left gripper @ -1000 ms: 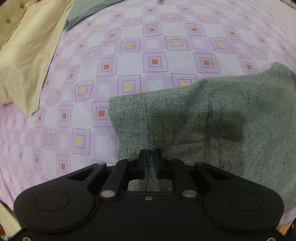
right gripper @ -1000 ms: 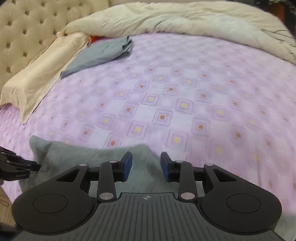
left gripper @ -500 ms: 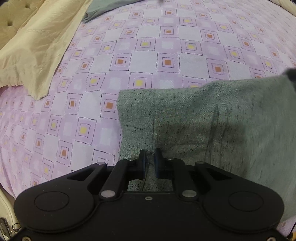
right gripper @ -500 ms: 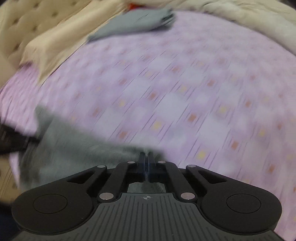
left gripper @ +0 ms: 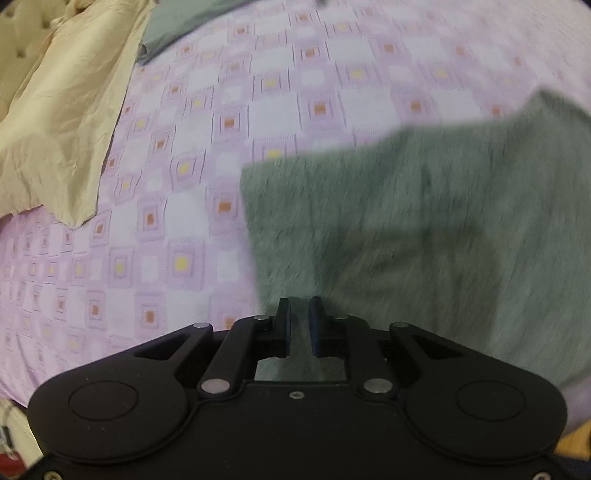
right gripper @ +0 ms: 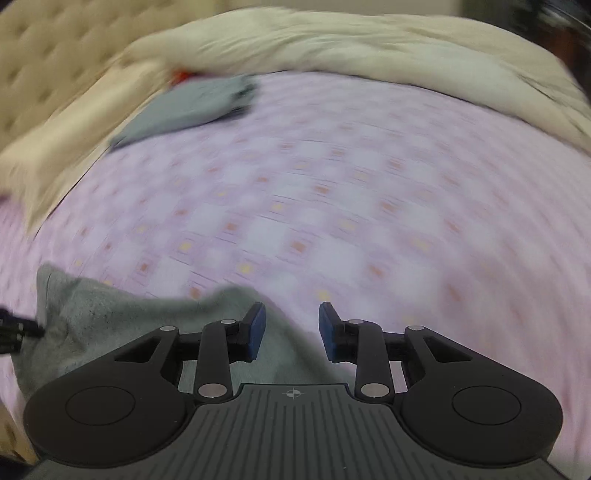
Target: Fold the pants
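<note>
Pants (left gripper: 424, 229) lie folded on the bed (left gripper: 184, 221); left tool (left gripper: 299, 326) pinches their edge, right tool (right gripper: 291, 328) released.

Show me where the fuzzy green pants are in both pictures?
Left wrist view: the green pants fill the middle and right, with the left claw nearly closed on their near edge.
Right wrist view: the pants lie low on the left, under the open right claw.
Shared landmark: the folded grey cloth far up the purple bedsheet.
</note>
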`<state>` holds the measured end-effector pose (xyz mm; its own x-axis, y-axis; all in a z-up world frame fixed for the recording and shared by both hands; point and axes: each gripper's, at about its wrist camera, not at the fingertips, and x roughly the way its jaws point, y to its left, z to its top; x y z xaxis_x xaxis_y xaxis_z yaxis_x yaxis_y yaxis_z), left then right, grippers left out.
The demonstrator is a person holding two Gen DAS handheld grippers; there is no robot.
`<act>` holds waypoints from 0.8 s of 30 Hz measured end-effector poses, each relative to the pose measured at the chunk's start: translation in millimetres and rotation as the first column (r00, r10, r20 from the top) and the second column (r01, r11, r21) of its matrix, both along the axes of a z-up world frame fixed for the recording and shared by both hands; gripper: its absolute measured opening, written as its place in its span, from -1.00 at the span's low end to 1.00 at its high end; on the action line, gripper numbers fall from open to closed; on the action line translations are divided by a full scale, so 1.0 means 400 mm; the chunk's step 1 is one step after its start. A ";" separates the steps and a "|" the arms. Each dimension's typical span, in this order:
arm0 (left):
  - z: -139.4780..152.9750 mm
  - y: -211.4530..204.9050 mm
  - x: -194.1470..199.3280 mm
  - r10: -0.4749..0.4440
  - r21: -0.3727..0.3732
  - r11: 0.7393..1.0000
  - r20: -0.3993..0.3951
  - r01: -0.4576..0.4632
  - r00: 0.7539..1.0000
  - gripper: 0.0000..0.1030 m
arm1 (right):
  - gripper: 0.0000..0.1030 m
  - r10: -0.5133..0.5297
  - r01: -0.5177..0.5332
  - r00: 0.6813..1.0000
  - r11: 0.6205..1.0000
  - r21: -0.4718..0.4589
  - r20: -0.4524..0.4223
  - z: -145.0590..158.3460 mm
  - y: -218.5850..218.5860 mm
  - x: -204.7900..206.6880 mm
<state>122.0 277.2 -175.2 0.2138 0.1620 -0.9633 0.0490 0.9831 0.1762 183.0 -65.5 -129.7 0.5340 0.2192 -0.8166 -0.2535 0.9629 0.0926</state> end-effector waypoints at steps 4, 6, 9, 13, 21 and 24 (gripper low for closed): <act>-0.013 0.020 -0.044 -0.050 0.029 0.998 -0.037 0.051 0.998 -0.80 | -0.40 -0.203 0.203 0.979 0.978 -0.040 -0.017 0.014 -0.133 -0.150; 0.017 0.027 -0.049 -0.039 -0.003 0.999 -0.017 0.039 0.999 -0.81 | -0.40 -0.272 0.270 0.962 0.960 -0.067 -0.015 0.021 -0.192 -0.216; 0.088 0.018 -0.039 0.004 -0.042 0.999 0.049 -0.002 0.999 -0.81 | -0.40 -0.344 0.342 0.939 0.934 -0.108 -0.004 0.032 -0.288 -0.285; 0.185 -0.058 -0.020 0.027 -0.088 0.996 0.153 -0.014 0.988 -0.81 | -0.40 -0.369 0.368 0.929 0.916 -0.161 0.023 0.039 -0.417 -0.326; 0.242 -0.344 -0.030 0.107 -0.140 0.987 0.166 -0.083 0.980 -0.80 | -0.40 -0.118 0.115 0.993 0.965 -0.234 0.000 -0.010 -0.607 -0.223; 0.228 -0.464 -0.052 0.160 -0.167 0.976 0.128 -0.137 0.979 -0.80 | -0.40 0.039 -0.046 0.999 0.973 -0.225 -0.036 -0.034 -0.654 -0.173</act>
